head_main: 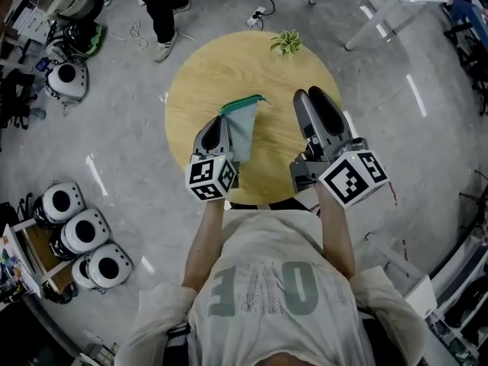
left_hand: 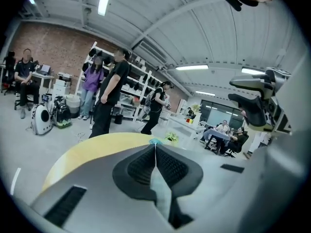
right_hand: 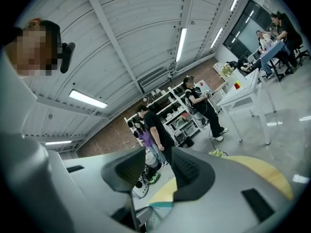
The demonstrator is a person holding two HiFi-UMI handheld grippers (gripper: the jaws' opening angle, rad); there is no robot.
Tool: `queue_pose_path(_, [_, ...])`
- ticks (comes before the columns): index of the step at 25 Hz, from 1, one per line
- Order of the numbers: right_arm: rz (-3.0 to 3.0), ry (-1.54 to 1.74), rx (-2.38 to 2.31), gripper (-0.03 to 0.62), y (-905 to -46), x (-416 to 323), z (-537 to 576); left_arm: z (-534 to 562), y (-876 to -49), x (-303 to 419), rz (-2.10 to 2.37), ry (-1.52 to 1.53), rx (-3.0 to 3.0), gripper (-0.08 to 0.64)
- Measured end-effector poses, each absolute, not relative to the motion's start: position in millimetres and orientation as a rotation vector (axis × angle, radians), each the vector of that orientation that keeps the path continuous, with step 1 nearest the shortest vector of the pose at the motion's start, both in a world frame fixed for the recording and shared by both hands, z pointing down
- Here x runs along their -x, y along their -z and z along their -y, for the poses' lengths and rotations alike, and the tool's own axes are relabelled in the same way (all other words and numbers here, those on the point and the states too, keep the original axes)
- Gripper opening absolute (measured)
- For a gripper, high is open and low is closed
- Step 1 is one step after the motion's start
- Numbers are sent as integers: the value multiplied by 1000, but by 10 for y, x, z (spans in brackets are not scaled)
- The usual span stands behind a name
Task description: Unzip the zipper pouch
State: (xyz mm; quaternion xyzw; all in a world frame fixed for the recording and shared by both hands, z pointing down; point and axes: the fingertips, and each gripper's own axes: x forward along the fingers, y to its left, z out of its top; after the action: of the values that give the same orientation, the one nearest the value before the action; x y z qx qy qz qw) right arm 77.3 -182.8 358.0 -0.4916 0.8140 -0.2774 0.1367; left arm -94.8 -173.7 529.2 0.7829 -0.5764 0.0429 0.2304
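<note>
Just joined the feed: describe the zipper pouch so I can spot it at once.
Start at the round wooden table. Over its near half, the left claw is shut on the zipper pouch. It is flat, pale grey-blue cloth with a teal top edge, unlike the small green plant at the far rim.

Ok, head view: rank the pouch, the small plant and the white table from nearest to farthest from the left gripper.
1. pouch, clamped in the left gripper.
2. small plant, far edge of the wooden table.
3. white table, upper right, across the floor.
</note>
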Motion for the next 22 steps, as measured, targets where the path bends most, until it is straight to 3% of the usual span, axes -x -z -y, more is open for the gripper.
queue_pose_path(22, [-2539,868,1510,160,-4057,-381,1799,1806,-6401,1665,1658,-360,-1897,31])
